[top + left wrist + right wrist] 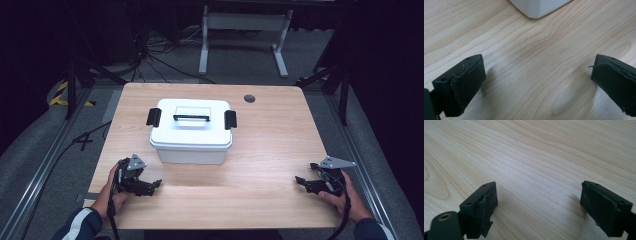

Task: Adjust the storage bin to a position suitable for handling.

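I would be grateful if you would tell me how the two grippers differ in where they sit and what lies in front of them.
The left gripper sits close to the white box, near its front left corner; the right gripper sits far from the box, by the table's right edge. The left gripper's own view shows a corner of the box ahead; the right gripper's shows bare wood. Both are open, hold nothing and point inward.

I'm working in a lab-like recording space: black curtains [30, 60] around, loose cables [155, 50] upper left of frame, hazard tape [62, 92] on grey floor.
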### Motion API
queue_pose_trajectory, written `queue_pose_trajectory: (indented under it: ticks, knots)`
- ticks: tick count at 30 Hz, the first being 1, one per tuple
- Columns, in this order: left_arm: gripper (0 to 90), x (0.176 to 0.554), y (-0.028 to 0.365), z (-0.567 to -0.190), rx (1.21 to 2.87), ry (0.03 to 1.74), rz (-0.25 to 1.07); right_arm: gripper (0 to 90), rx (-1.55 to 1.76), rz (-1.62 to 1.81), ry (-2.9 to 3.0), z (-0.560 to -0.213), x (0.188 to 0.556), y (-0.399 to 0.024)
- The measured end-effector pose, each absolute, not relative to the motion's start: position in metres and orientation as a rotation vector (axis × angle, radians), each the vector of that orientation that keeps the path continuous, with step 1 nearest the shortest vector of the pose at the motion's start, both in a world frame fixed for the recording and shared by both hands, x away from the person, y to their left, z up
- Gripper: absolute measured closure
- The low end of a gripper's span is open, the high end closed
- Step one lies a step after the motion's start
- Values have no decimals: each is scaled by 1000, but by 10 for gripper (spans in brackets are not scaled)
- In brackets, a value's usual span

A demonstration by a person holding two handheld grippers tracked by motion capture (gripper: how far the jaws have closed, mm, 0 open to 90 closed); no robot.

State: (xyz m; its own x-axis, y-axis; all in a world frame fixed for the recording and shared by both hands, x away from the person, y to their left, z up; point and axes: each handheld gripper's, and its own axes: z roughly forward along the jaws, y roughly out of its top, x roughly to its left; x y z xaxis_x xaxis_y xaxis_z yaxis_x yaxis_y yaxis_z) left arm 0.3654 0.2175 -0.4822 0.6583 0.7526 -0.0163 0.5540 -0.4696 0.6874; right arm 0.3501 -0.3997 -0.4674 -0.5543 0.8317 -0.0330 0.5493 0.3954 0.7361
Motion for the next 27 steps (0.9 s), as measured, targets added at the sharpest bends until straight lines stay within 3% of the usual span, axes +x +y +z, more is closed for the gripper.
queue_pose_trajectory:
  ticks: [17, 19, 27]
  knots:
    - [0, 372, 219, -482, 2240, 896, 324, 121, 1189, 907, 2332, -462, 357, -399]
    - [1, 372, 219, -482, 2240, 901, 320, 210, 1154, 875, 2392, -457, 359, -400]
    - [0, 372, 219, -482, 2240, 893, 325, 287, 1118, 806, 2449, -449, 364, -401]
